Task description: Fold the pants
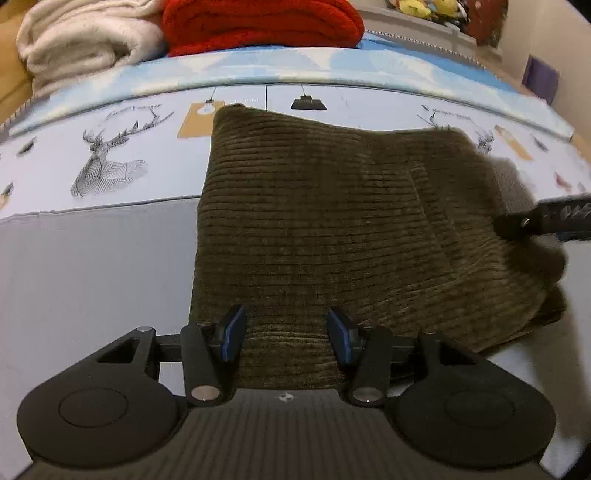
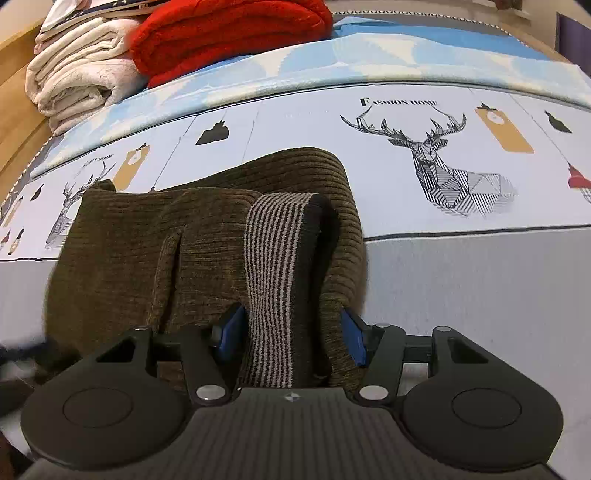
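Note:
The brown corduroy pants [image 1: 325, 229] lie folded on the bed. My left gripper [image 1: 286, 332] hovers over their near edge, its blue pads [image 1: 232, 332] apart with flat cloth under them, open. In the right wrist view the pants [image 2: 147, 240] are bunched up, with the striped waistband [image 2: 273, 266] rising between the jaws. My right gripper [image 2: 288, 332] has its pads [image 2: 352, 339] against this bundle, shut on the waistband end. The right gripper [image 1: 535, 221] shows in the left wrist view at the pants' right edge.
The bed sheet [image 2: 461, 288] is grey near me, with a deer print [image 2: 436, 162] further back. A folded cream blanket [image 1: 81, 48] and a red blanket [image 1: 258, 26] lie at the back left. A wooden frame [image 2: 14, 122] runs along the left.

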`<state>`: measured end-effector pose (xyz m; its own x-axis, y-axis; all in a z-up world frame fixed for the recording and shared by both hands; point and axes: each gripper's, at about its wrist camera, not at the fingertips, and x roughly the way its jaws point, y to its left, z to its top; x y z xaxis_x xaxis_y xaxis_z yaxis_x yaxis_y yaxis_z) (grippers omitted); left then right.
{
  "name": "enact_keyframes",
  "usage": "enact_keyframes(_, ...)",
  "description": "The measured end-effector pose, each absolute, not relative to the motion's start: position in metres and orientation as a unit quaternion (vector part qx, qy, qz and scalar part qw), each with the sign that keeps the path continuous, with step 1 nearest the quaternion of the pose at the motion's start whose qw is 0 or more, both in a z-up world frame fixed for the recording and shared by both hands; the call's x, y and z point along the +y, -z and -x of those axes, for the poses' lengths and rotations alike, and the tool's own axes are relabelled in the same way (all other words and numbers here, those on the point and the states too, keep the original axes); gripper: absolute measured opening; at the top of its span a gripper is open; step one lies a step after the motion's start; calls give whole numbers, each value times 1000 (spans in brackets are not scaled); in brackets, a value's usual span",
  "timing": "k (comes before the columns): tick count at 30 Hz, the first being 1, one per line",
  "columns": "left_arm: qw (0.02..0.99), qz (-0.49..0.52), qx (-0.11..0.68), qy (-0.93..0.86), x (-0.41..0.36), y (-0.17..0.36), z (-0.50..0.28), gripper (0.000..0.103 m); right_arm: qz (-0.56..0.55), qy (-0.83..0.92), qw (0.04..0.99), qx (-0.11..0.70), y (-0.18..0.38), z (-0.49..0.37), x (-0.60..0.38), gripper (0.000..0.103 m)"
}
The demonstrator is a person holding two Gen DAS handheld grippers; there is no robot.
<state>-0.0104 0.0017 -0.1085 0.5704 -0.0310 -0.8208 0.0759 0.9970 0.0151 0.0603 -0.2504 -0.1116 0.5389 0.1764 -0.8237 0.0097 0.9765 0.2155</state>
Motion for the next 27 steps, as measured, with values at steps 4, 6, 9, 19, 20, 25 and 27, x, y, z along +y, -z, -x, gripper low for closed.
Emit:
enact_keyframes(4,906,-3,424,11,5,96,27,62,-89,-30,879,467,100,-49,-248,69)
enact_keyframes(6,913,-3,408,22,3,89,40,67,-56,-33,890,451,91,-37,-241,78)
enact_keyframes(9,896,-4,443,34,-4,93,48,67,4,-22,876,481,100,-21,-232,80)
enact_keyframes(19,958,-40,277,59,-22,33,160,90,-5,1,963,271,32,116,-225,91)
enact_keyframes(20,961,-48,267,61,-24,28,171,90,-10,3,966,260,29,131,-225,91)
enact_keyframes(25,961,-37,268,58,-29,14,196,90,22,-16,978,208,3,179,-208,101)
enact_keyframes(27,951,-30,301,61,-27,17,198,91,32,-9,978,207,9,190,-208,101)
